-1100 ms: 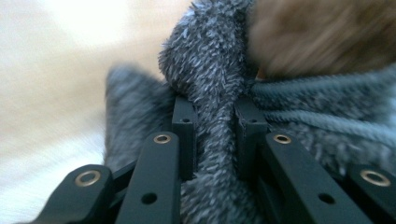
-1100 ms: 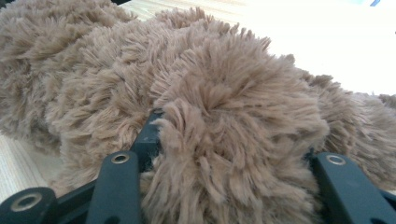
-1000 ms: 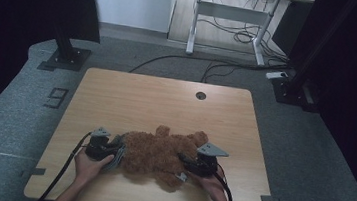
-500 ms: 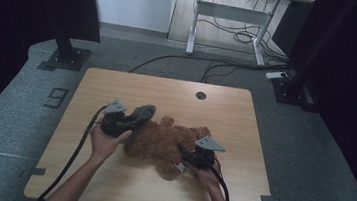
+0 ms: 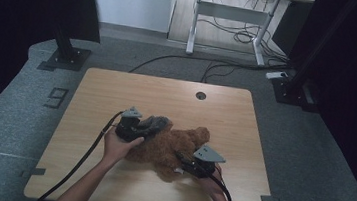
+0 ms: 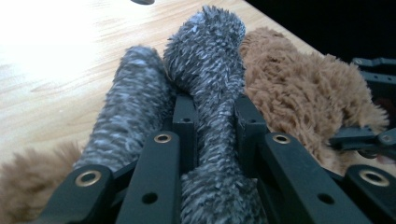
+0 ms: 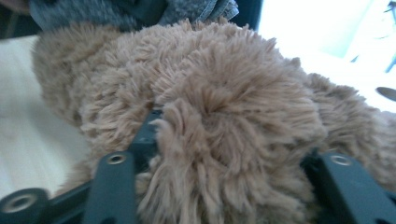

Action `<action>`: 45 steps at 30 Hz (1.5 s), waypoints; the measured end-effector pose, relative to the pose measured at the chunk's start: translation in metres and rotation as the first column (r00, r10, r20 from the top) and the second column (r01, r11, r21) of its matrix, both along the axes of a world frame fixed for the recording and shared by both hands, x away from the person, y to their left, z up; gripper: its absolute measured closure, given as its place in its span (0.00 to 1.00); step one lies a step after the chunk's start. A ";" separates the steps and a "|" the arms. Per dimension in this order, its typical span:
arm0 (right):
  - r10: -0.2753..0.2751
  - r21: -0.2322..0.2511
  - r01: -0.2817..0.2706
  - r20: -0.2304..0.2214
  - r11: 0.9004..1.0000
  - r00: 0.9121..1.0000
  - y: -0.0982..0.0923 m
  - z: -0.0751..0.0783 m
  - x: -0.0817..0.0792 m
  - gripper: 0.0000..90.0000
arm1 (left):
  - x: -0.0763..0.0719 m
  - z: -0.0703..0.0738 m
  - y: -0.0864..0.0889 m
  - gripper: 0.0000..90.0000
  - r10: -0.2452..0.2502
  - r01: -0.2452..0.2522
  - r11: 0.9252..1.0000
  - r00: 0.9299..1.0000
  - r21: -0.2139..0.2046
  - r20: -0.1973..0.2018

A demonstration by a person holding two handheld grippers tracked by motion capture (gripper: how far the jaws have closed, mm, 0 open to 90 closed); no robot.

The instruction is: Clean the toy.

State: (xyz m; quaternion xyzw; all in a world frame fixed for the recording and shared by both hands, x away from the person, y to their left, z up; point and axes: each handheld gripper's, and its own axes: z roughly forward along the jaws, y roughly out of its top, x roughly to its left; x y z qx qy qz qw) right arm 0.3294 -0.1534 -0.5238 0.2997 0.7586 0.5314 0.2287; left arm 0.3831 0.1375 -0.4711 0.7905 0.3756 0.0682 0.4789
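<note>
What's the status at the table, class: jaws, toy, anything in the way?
Left gripper shut on grey fuzzy cloth. Right gripper around brown plush toy, jaws just opening. Nothing blocking.

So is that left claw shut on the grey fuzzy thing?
Yes, shut. The left gripper's jaws pinch the grey plush tight between them, beside the brown toy.

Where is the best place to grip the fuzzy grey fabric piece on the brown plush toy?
Probably at a narrow rolled strand of the fuzzy grey fabric piece, coming from the toy's left end along the strand, where the left gripper already pinches it: thin, soft, standing clear of the brown plush toy.
</note>
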 end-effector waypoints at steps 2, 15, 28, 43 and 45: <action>0.021 0.037 -0.020 -0.040 0.999 0.999 -0.004 0.003 -0.001 0.36 | -0.007 -0.004 0.004 0.83 -0.001 0.001 1.000 1.000 -0.025 0.013; 0.030 0.157 -0.006 -0.151 0.988 0.988 -0.026 0.034 0.003 0.23 | -0.043 -0.016 0.012 0.84 -0.001 0.007 0.997 0.996 -0.074 0.085; 0.101 0.032 -0.096 -0.228 0.995 0.969 0.000 0.014 0.006 0.51 | -0.048 -0.011 0.015 0.84 -0.011 0.016 0.995 0.999 -0.102 0.052; 0.037 -0.060 -0.040 -0.038 0.997 0.999 0.003 0.010 -0.014 0.59 | -0.013 0.024 -0.085 0.82 -0.129 0.129 0.991 0.992 -0.017 0.017; 0.025 -0.063 -0.028 -0.041 0.998 0.999 0.003 0.007 -0.013 0.59 | -0.011 0.018 -0.084 0.83 -0.129 0.130 0.991 0.992 -0.015 0.005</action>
